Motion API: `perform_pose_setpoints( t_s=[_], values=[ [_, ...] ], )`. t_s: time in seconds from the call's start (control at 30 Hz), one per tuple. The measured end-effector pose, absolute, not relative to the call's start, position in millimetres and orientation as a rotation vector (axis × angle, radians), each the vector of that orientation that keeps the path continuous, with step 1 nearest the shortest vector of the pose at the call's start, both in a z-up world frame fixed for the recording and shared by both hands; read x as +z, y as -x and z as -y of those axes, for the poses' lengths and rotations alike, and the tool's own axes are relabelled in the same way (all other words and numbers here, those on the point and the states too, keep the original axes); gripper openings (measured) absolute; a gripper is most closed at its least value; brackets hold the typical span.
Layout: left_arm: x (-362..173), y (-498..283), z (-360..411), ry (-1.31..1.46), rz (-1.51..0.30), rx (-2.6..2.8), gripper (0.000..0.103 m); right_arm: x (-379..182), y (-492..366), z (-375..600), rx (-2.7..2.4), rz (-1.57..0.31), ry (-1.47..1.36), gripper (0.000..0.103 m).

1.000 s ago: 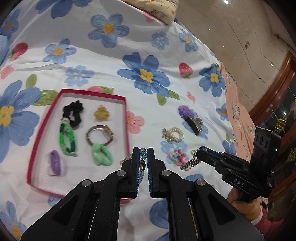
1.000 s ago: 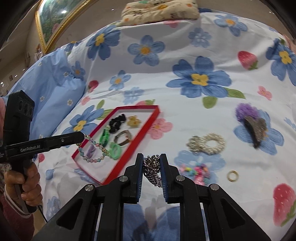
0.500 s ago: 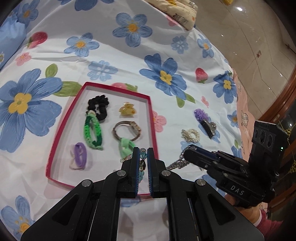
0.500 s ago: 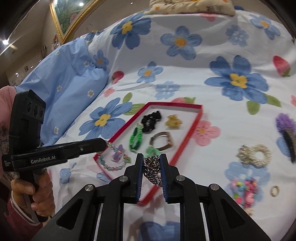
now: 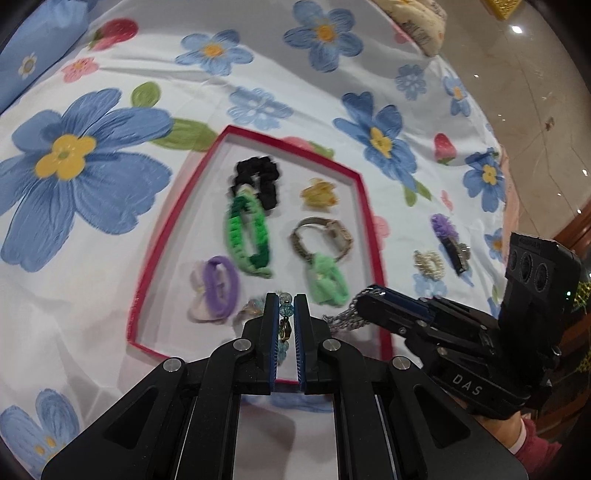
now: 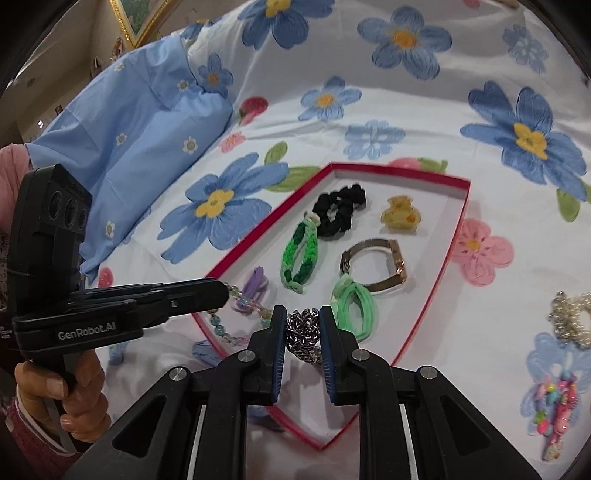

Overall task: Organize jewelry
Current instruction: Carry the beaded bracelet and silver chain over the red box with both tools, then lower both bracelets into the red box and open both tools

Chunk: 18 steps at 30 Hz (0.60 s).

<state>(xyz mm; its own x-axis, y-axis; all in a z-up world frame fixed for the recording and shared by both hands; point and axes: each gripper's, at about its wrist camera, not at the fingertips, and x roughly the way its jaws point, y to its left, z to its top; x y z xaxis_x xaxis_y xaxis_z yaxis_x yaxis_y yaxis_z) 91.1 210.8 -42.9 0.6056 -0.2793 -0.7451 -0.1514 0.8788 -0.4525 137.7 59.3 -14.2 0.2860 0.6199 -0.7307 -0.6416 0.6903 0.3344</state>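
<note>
A red-rimmed white tray (image 5: 369, 206) (image 6: 458, 221) lies on the flowered sheet. Inside are a black scrunchie (image 5: 258, 177) (image 6: 338, 208), a green braided bracelet (image 5: 245, 234) (image 6: 299, 254), a yellow claw clip (image 5: 319, 194) (image 6: 400, 216), a watch (image 5: 325, 238) (image 6: 376, 267), a light green hair tie (image 5: 327, 280) (image 6: 352, 310) and a purple hair tie (image 5: 218, 288) (image 6: 255, 284). My left gripper (image 5: 285, 306) (image 6: 225, 293) is shut on a beaded bracelet (image 5: 285, 312) (image 6: 221, 328) over the tray's near end. My right gripper (image 6: 303, 317) (image 5: 364, 295) is shut on a silver chain (image 6: 303, 332) (image 5: 345, 317) above the tray's near right corner.
On the sheet right of the tray lie a pearl scrunchie (image 5: 428, 262) (image 6: 570, 319), a purple hair clip (image 5: 448, 240) and a colourful bead bracelet (image 6: 554, 406). A blue pillow (image 6: 129, 140) lies at the left, a folded cloth (image 5: 410, 18) at the far edge. Hands hold both grippers' handles.
Both grippers have moved left and down, from beside the tray's right rim to over its near end, each still holding its piece. The right gripper's chain now hangs over the tray corner.
</note>
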Motion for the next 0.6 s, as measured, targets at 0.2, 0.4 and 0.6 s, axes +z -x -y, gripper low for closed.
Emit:
perform_pose_setpoints(
  t_s=[0.2, 0.4, 0.6],
  values=[
    [-64, -96, -224, 0.509, -0.97, -0.013, 0.007, -36, -146, -63, 0.814, -1.014, 0.06, 0.018],
    [-81, -100, -227, 0.489, -1.007, 0.023, 0.007, -46, -149, -66, 0.81, -1.043, 0.1, 0.018],
    [-86, -102, -228, 0.483, -1.022, 0.04, 0.007, -48, -148, -72, 0.809, -1.039, 0.155, 0.019]
  ],
)
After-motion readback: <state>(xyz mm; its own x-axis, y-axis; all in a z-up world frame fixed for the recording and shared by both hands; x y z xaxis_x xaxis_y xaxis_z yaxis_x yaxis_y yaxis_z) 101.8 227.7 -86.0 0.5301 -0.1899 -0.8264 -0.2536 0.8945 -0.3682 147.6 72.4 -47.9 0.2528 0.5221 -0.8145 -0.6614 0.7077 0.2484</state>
